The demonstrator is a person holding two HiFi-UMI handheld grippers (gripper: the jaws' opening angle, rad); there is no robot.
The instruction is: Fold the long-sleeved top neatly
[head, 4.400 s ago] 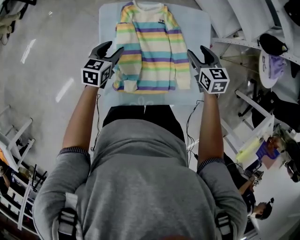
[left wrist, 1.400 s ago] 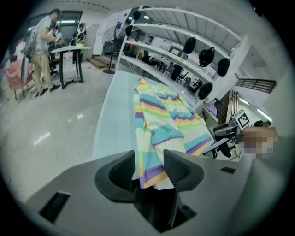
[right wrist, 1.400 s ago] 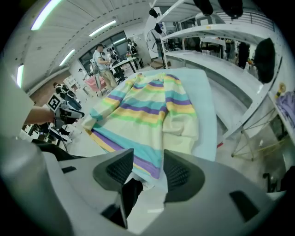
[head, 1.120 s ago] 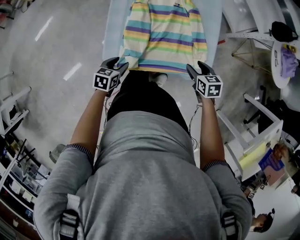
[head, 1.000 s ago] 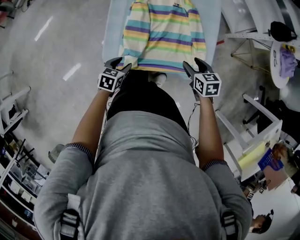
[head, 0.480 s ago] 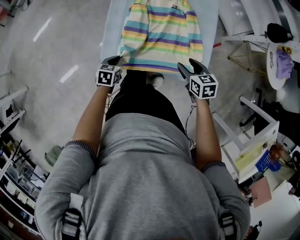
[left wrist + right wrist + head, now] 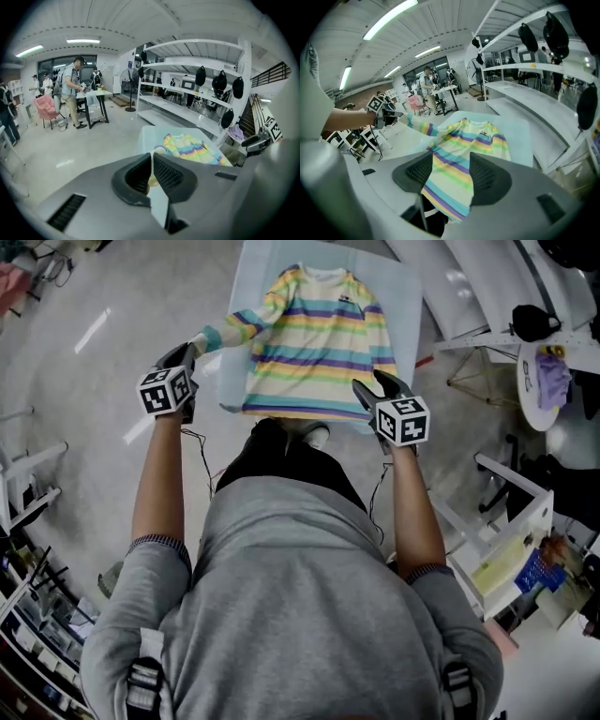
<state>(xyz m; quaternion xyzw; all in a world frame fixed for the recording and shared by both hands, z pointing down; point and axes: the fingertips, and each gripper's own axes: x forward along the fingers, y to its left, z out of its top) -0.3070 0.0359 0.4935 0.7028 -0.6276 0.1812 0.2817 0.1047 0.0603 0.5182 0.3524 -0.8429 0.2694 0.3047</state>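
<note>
A long-sleeved top (image 7: 314, 352) with pastel stripes lies face up on a pale blue table (image 7: 253, 268). My left gripper (image 7: 190, 349) is out past the table's left edge, shut on the cuff of the left sleeve (image 7: 234, 326), which stretches out from the body. In the left gripper view the jaws (image 7: 152, 174) pinch a thin pale fold of cloth, with the top (image 7: 192, 149) beyond. My right gripper (image 7: 375, 382) hovers over the hem's right corner, open. In the right gripper view (image 7: 451, 176) the top (image 7: 461, 150) shows between the parted pads, untouched.
White shelving racks (image 7: 487, 277) run along the right, with a black cap (image 7: 532, 322) and a round white table bearing purple cloth (image 7: 546, 371). A shoe (image 7: 315, 435) stands at the table's near edge. People stand at a far table (image 7: 72, 91).
My left gripper has shut on the cuff at the hem's left corner, then swung left and up, drawing the sleeve out sideways. The right gripper rose slightly and stays open.
</note>
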